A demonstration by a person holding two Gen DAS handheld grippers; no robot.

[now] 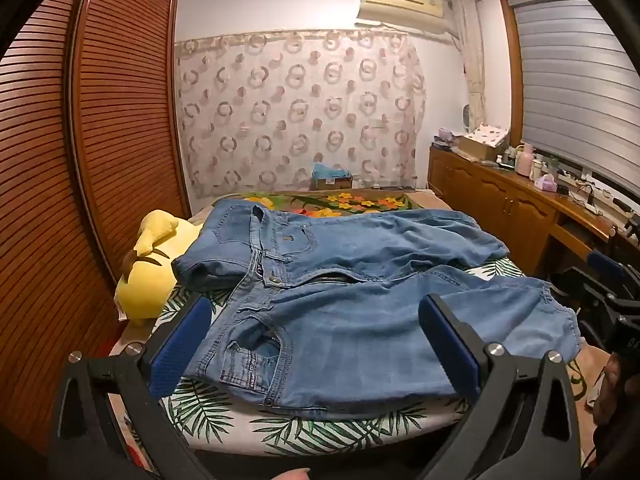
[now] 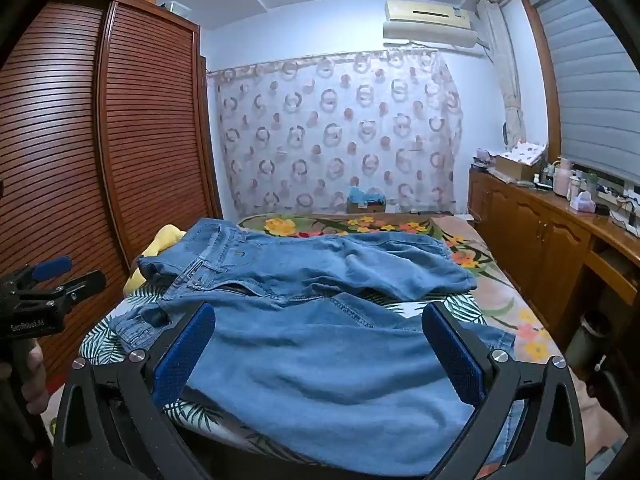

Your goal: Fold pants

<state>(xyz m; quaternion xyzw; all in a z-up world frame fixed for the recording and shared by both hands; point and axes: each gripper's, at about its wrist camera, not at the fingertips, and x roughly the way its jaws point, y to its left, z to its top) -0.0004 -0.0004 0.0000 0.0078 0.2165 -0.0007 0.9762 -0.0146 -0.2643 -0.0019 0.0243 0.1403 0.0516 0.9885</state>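
Observation:
A pair of light blue jeans (image 1: 360,320) lies spread on the bed, waistband to the left and both legs running to the right, the fly unzipped. My left gripper (image 1: 316,308) hovers open over the near hip and thigh, its blue pads (image 1: 180,352) wide apart with only the cloth below them. In the right wrist view the same jeans (image 2: 320,368) fill the foreground. My right gripper (image 2: 320,312) stands open above the near leg, gripping nothing. Each gripper shows at the other view's edge: the right gripper (image 1: 600,280) and the left gripper (image 2: 68,274), held by a hand.
The bed (image 1: 320,428) has a leaf-print sheet and a flowered cover at the far end. A yellow plush toy (image 1: 148,276) lies left of the waistband. A slatted wooden wardrobe (image 1: 100,140) stands close on the left. A cluttered wooden cabinet (image 1: 500,196) runs along the right.

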